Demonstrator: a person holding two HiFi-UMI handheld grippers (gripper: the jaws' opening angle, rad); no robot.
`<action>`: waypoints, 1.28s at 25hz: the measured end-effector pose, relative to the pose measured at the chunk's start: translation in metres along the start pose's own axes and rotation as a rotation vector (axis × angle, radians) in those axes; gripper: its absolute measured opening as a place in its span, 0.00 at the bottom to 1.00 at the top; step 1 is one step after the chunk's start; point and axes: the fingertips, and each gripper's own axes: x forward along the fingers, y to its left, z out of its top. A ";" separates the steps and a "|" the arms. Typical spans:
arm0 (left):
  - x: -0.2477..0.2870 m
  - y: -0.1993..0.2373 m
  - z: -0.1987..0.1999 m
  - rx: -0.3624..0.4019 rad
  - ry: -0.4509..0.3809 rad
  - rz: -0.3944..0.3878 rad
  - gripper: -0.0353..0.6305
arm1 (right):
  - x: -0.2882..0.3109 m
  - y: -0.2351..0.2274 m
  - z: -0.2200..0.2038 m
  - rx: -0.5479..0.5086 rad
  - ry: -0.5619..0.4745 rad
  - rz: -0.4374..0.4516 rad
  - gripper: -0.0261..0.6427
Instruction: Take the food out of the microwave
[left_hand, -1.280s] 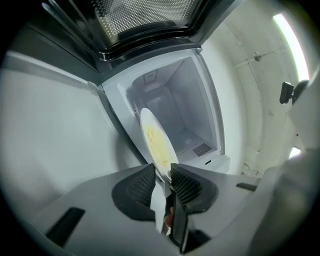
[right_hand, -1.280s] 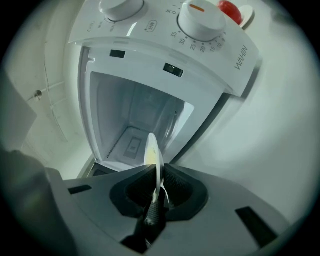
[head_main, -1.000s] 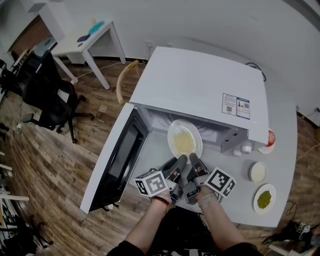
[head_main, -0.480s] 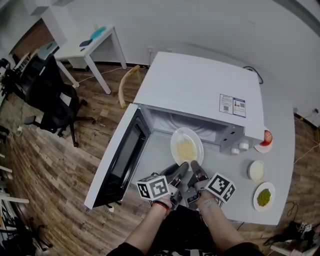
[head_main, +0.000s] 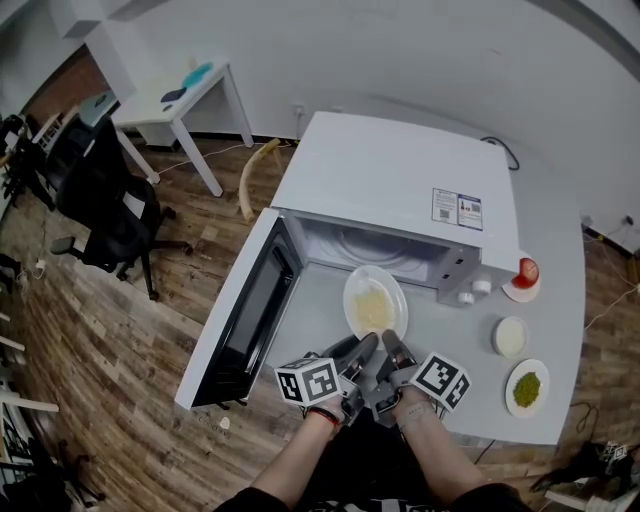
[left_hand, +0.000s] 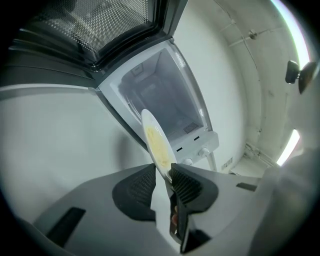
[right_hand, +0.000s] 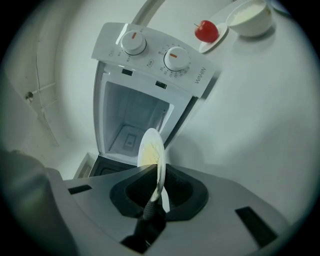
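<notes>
Wood floor (head_main: 90, 330) on the left side of the room. Pale counter (head_main: 560, 300) on the right carries everything.

White microwave (head_main: 400, 190) sits on the counter, far-left part. Its door (head_main: 240, 310) is swung fully open to the left and the cavity is bare inside. Two knobs (right_hand: 134, 44) on the control panel at the right of the opening.

Black office chair (head_main: 100, 215) on the floor, far left. White side table (head_main: 180, 100) behind it against the wall, well apart from the counter.

White plate (head_main: 375, 300) with pale yellow food (head_main: 372, 308) on it is just in front of the microwave's open mouth, on the near side, over the counter. Cannot tell whether it rests on the counter or is lifted off it.

Left tongs (head_main: 365, 343) are on the plate's near rim: rim sits between the pads and they press on it, narrow gap, though the jaws have just been opening a little. Right tongs (head_main: 390, 341) are right beside them on the same near rim, closed narrow on it, with the rim edge-on between the pads in the right gripper view.

Small dishes on the right part of the counter, apart from the plate: a saucer with a red fruit (head_main: 524, 272) by the microwave's right corner, a small white bowl (head_main: 511, 337) nearer, and a dish of something green (head_main: 527, 388) nearest.
</notes>
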 end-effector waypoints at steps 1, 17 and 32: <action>-0.001 -0.001 -0.002 -0.002 0.003 -0.003 0.20 | -0.002 0.000 -0.001 -0.001 -0.001 -0.001 0.13; -0.024 -0.011 -0.025 0.016 0.023 0.005 0.20 | -0.030 -0.004 -0.021 -0.003 -0.005 -0.016 0.13; -0.045 -0.022 -0.047 0.005 0.051 0.011 0.21 | -0.058 -0.004 -0.039 0.004 -0.004 -0.026 0.13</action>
